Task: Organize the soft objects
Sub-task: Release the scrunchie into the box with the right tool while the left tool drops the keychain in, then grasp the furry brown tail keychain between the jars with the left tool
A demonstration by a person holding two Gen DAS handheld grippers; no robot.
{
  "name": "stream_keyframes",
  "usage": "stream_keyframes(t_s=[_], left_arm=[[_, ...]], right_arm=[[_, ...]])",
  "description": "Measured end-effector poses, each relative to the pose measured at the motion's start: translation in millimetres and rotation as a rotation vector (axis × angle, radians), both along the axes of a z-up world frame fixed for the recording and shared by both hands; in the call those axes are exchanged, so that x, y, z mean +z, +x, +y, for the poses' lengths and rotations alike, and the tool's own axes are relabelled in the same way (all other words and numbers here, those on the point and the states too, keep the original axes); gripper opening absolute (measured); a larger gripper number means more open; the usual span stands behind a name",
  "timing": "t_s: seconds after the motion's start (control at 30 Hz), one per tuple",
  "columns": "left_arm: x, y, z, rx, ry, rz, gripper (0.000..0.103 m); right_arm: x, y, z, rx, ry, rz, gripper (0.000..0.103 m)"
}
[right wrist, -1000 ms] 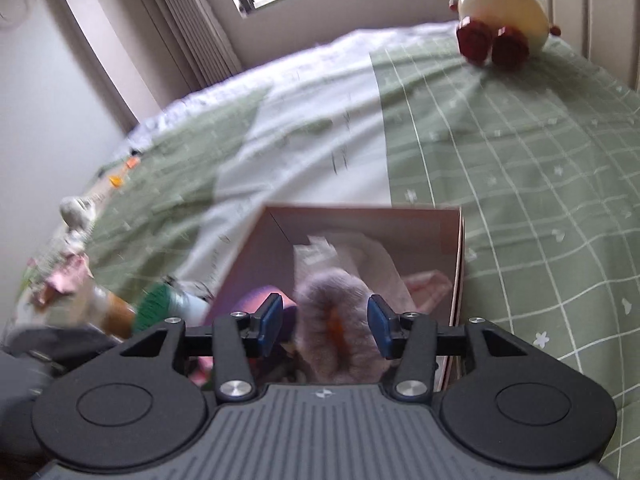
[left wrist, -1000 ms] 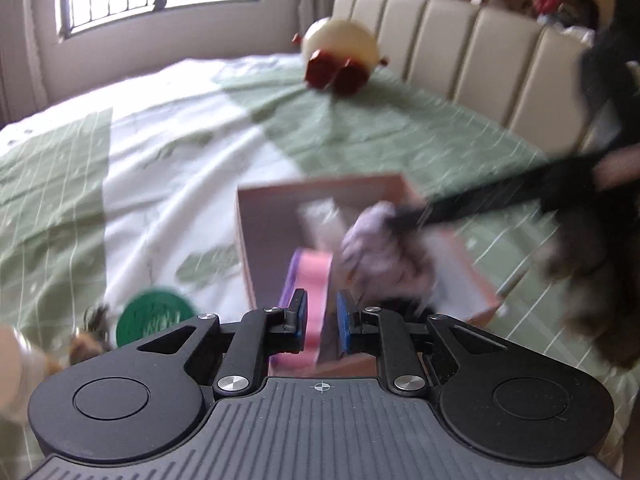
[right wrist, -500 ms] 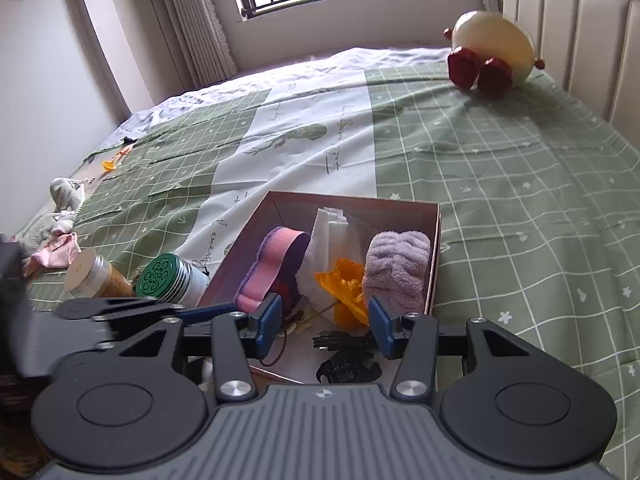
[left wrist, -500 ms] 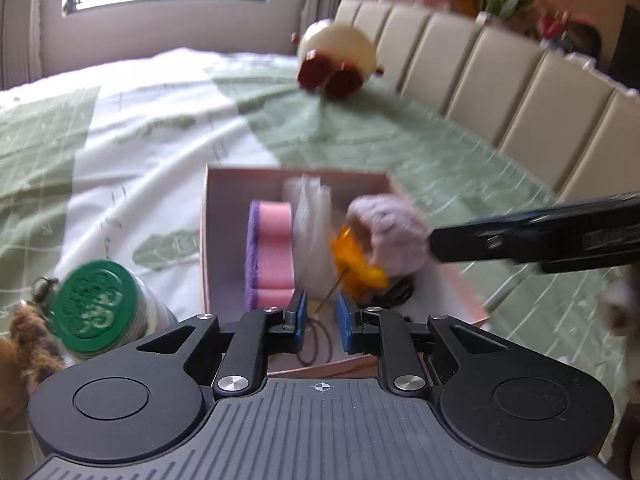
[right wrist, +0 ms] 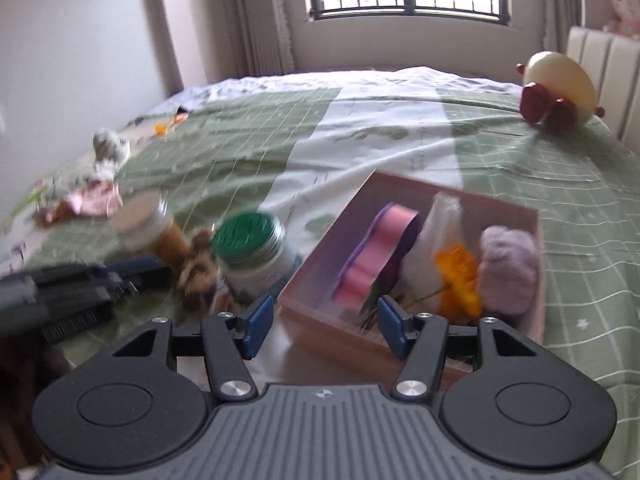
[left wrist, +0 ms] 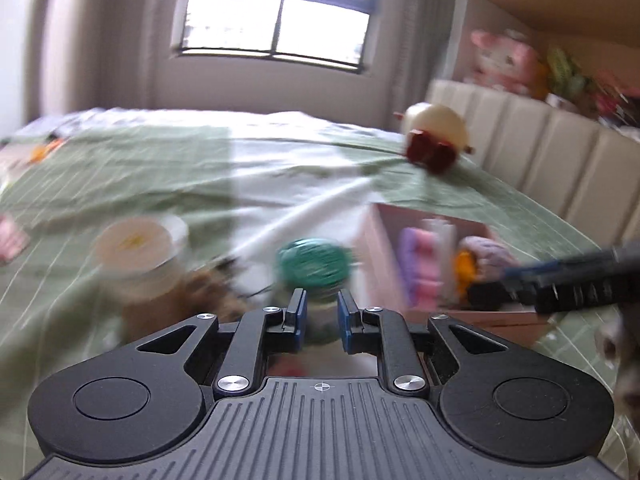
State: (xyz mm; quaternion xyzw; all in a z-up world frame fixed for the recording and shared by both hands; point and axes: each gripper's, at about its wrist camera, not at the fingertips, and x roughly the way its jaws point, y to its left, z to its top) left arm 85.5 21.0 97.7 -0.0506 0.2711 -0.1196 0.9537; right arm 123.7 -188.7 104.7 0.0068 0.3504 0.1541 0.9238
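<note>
Your right hand-held gripper [right wrist: 326,326] has its jaws apart; they have just been opening wider, and nothing is held between them. They hang over the near corner of the pink box [right wrist: 536,248], which lies on the bed [right wrist: 580,184] with its green checked cover.

Inside the box the soft things stand side by side: a pink and purple sponge [right wrist: 372,256] at the left, a white folded cloth [right wrist: 434,236] next to it, an orange flower [right wrist: 460,276] in front, and a lilac fluffy towel [right wrist: 508,268] at the right wall.

Your left hand-held gripper [left wrist: 322,318] has its jaws nearly together, with only a narrow gap and nothing in it. It points toward the jar with the green lid [left wrist: 312,264], which stands just beside the left wall of the box. This view is much blurred.

A brown furry toy [right wrist: 196,272] lies against that jar, and a second jar with a pale lid [right wrist: 140,220] stands a little further left. A cream and red plush toy [right wrist: 558,88] sits far back near the headboard [left wrist: 540,152].
</note>
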Motion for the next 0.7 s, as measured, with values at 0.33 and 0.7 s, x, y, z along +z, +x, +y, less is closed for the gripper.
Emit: stream_keyframes(t_s=[0.33, 0.7], left_arm=[[-30.5, -13.2, 92.2, 0.229, -0.089, 0.080, 0.019], [-31.9, 54.3, 31.7, 0.111, -0.074, 0.104, 0.021]], right_arm=[[-62.5, -33.8, 56.3, 0.130, -0.087, 0.018, 0.058], [-89.1, -46.6, 60.9, 0.110, -0.105, -0.038, 0.066]])
